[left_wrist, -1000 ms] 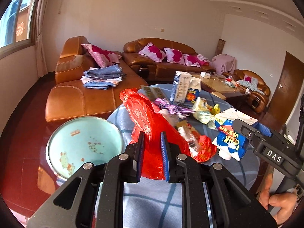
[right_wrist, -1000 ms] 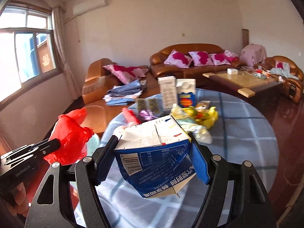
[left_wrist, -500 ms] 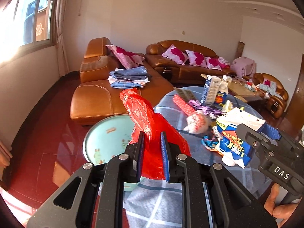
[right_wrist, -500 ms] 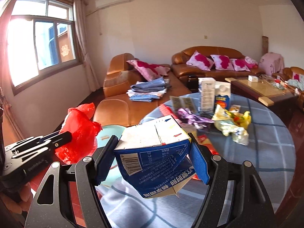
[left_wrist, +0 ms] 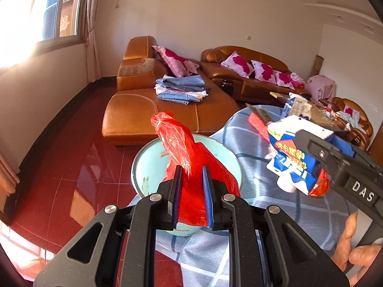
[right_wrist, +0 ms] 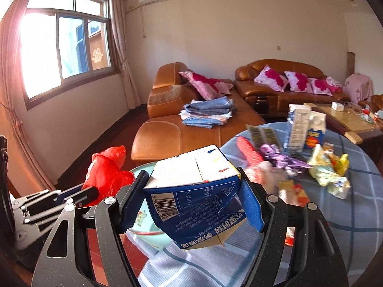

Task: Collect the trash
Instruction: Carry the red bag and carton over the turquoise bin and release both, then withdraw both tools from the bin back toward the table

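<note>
Left gripper (left_wrist: pixel 190 192): jaws nearly closed, pinching the crumpled red plastic bag (left_wrist: pixel 189 167) by a gathered fold, so that the loose film hangs bunched above and below the blue pads and cannot slip free. Bag suspended directly over the pale turquoise round basin (left_wrist: pixel 143 165), which sits beside the edge of the round table under a blue checked cloth (left_wrist: pixel 258 167); basin judged to serve as the collecting vessel, though no trash visible inside it.

Right gripper (right_wrist: pixel 191 205): jaws held wide, clamped on the two side walls of the dented blue-and-white milk carton (right_wrist: pixel 194 198), white base panel turned upward and barcode facing the camera; wide stance dictated by the carton's breadth. Carton carried above the near table edge, just beside the basin's rim and close to the bag.

Remaining litter on the cloth: red mesh wrapper (right_wrist: pixel 247 151), purple foil wrapper (right_wrist: pixel 280 159), yellow crumpled packet (right_wrist: pixel 328 172), two upright cartons (right_wrist: pixel 306 129), all well apart from both grippers.

Bare hand (left_wrist: pixel 354 251) visible on the right gripper's handle. Brown leather sofa (left_wrist: pixel 167 110) with folded blue cloths (left_wrist: pixel 182 88) behind, unrelated to the task.
</note>
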`<state>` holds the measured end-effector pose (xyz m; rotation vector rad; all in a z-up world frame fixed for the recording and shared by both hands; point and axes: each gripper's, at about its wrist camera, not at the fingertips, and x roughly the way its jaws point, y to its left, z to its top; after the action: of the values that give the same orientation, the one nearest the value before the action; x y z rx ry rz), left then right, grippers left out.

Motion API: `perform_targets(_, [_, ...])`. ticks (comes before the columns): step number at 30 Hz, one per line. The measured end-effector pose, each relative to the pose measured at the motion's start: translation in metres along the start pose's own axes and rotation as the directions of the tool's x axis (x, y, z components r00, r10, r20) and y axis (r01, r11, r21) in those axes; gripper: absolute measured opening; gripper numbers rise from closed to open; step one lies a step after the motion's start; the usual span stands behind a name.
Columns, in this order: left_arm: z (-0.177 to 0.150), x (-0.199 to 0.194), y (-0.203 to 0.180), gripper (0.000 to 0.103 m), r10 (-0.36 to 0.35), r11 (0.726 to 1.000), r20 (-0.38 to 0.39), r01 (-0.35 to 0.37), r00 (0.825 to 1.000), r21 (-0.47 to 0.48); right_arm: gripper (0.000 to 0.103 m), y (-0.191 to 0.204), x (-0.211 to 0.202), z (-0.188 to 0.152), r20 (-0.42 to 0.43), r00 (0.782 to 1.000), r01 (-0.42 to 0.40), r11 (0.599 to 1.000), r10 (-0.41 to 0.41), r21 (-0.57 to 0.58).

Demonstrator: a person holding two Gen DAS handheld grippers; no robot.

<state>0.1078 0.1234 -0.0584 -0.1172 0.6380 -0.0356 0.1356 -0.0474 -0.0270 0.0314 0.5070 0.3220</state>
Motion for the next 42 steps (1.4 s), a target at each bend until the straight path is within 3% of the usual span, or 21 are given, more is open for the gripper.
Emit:
perform_targets(14, [-0.017,0.07,0.02,0.016,-0.004,1.0,-0.146,0.0,0.989,-0.028,0.072,0.017,0.095,-0.003,-0.173,0.981,-0.092,0.996,0.09,-0.001])
perform_targets(23, [-0.027,0.095,0.03,0.018,0.008,0.999,-0.202,-0.017,0.979,-0.041,0.072,0.022,0.122,-0.006,-0.224,0.967,-0.126,0.992,0.122,-0.002])
perform_targets(24, [-0.027,0.096,0.031,0.021,0.014,0.999,-0.205,-0.024,0.979,-0.043,0.073,0.023,0.125,-0.004,-0.229,0.965,-0.132,0.991,0.128,0.0])
perform_targets(26, [-0.026,0.096,0.032,0.044,0.021,0.998,-0.207,-0.033,0.978,-0.053,0.073,0.023,0.127,-0.004,-0.237,0.962,-0.138,0.99,0.136,0.009])
perform_targets(27, [-0.026,0.095,0.034,0.049,0.027,0.997,-0.203,-0.039,0.979,-0.059,0.073,0.024,0.127,-0.004,-0.24,0.96,-0.144,0.989,0.143,0.014])
perform_targets(33, [-0.021,0.085,0.042,0.066,0.06,0.993,-0.177,-0.077,0.982,-0.091,0.085,0.023,0.115,0.003,-0.198,0.969,-0.146,0.989,0.145,0.011])
perform_targets(42, [-0.016,0.065,0.041,0.086,0.102,0.984,-0.137,-0.12,0.985,-0.129,0.09,0.009,0.093,0.009,-0.152,0.98,-0.122,0.992,0.126,0.033])
